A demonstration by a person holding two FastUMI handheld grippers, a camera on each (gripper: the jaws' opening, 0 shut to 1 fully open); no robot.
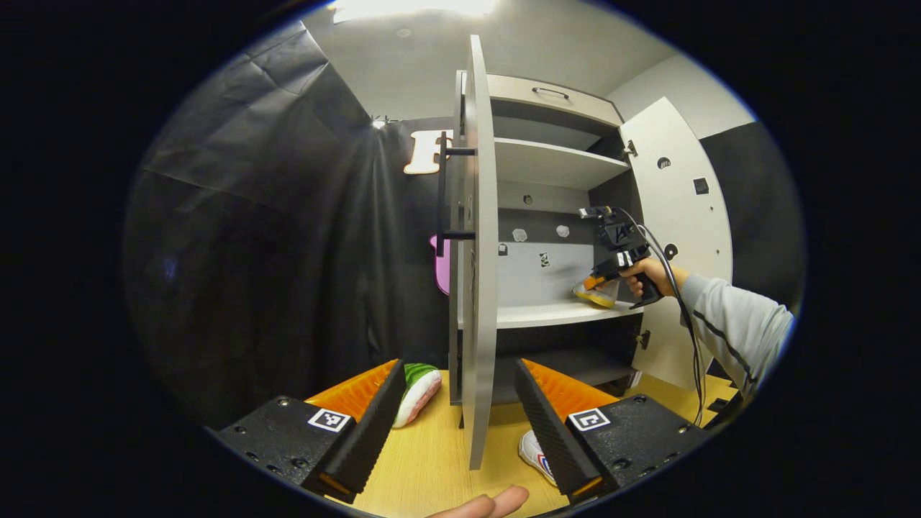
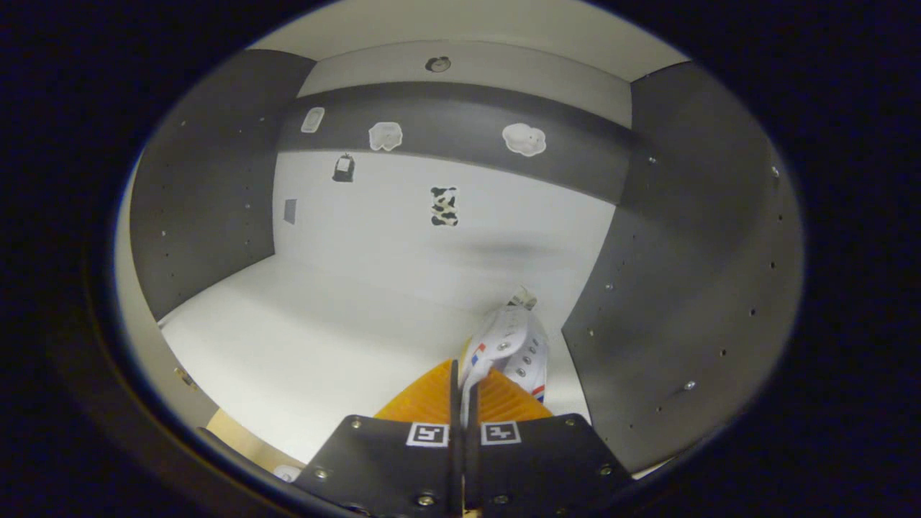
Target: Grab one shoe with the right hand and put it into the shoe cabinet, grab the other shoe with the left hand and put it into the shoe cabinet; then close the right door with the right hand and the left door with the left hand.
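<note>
Setting the first shoe down well means lowering it flat onto the shelf before letting go, close to the right wall so room is left beside it for the second one. From the left gripper view, the left tongs stand wide open and hold nothing, hovering low over the table with the edge of the open left door rising between the fingers. A white shoe lies on the table just beside the right-hand finger, near the foot of the shoe cabinet, and a green and white object lies by the other finger. Farther off, a hand in a grey sleeve holds the right tongs inside the cabinet, at the right end of the middle shelf, with the right door swung open. From the right gripper view, the right tongs are closed almost completely, pinching the other white shoe by its upper edge; the shoe hangs over the white shelf, close to the dark right wall. Whether its sole already touches the shelf I cannot tell.
</note>
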